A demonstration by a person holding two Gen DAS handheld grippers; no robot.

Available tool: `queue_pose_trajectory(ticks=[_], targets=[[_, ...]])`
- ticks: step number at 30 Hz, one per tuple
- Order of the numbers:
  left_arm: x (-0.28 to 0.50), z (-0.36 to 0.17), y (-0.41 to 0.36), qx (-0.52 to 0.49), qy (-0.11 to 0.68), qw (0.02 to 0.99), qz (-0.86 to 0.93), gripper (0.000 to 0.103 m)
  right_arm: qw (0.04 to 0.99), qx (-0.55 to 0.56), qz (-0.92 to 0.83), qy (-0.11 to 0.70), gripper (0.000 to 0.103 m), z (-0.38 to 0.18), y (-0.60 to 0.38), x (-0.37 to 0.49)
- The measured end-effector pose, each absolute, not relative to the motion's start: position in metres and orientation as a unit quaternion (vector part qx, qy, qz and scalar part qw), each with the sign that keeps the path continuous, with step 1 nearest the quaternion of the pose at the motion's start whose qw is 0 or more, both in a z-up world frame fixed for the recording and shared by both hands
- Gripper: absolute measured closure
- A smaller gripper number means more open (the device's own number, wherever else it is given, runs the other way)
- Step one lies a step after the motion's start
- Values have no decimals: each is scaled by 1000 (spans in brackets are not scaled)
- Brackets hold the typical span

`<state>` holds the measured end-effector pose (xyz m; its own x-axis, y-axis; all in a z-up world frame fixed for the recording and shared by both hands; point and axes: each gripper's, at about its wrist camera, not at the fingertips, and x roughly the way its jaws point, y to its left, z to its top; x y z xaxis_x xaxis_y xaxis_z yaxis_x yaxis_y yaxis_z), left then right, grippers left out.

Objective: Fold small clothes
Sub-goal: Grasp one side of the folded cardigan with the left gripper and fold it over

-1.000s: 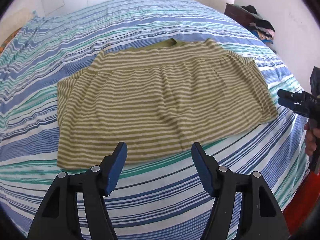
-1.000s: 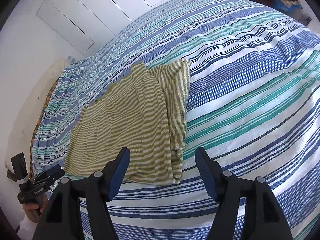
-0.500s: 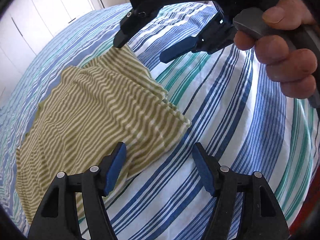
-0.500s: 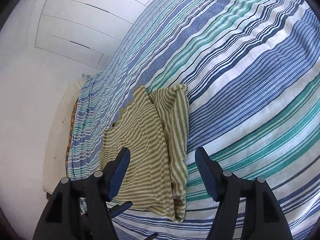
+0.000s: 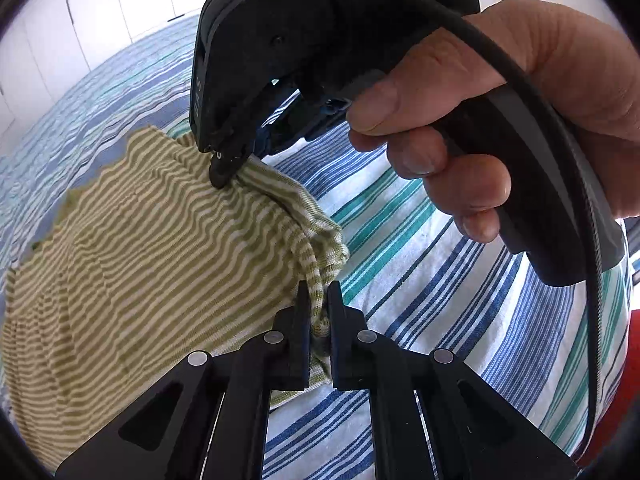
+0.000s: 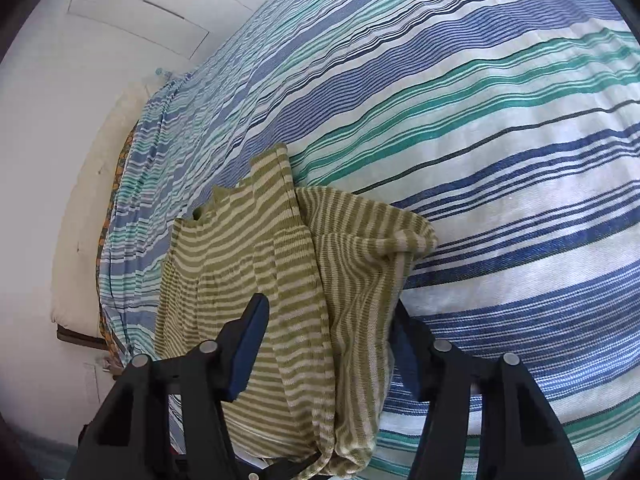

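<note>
An olive-and-cream striped garment [image 5: 152, 248] lies on the bed, partly folded. My left gripper [image 5: 318, 294] is shut on the garment's near corner, with cloth bunched between its pads. My right gripper [image 5: 240, 160], held by a hand [image 5: 460, 152], presses into the garment's edge farther up. In the right wrist view the garment [image 6: 288, 264] lies between the right gripper's [image 6: 328, 308] jaws, which stand wide and are closing. Cloth hides its right finger; the blue pad of the left finger [image 6: 248, 344] is bare.
The bed is covered by a blue, teal and white striped sheet [image 6: 500, 128]. White cupboard doors [image 6: 132, 4] stand behind it, and a cream pillow [image 6: 92, 208] lies at the bed's far left. A red surface [image 5: 624, 380] shows beyond the bed's right edge.
Both grippers moved in over the garment's right edge. My left gripper went from open to shut on the near corner. The right gripper dropped onto the edge, jaws still wide.
</note>
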<state>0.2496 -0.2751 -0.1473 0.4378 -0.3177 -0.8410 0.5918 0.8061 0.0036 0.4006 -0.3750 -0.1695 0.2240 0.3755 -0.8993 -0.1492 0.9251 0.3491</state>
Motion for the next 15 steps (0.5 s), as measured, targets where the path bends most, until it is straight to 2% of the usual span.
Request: queue_pose_trajectory(ticks=[2,9,15], targets=[[250,-131,-252,107,450,844,-270,98,786,48,159,595,97,-160,-353,400],[257,-77,-112,-122,437,862,-225,98,819,64,211,530,97,-97,-280,396],[239,-82,13,-250,429,858,-130,98,805,38,273,525,97,-97,-151,403]])
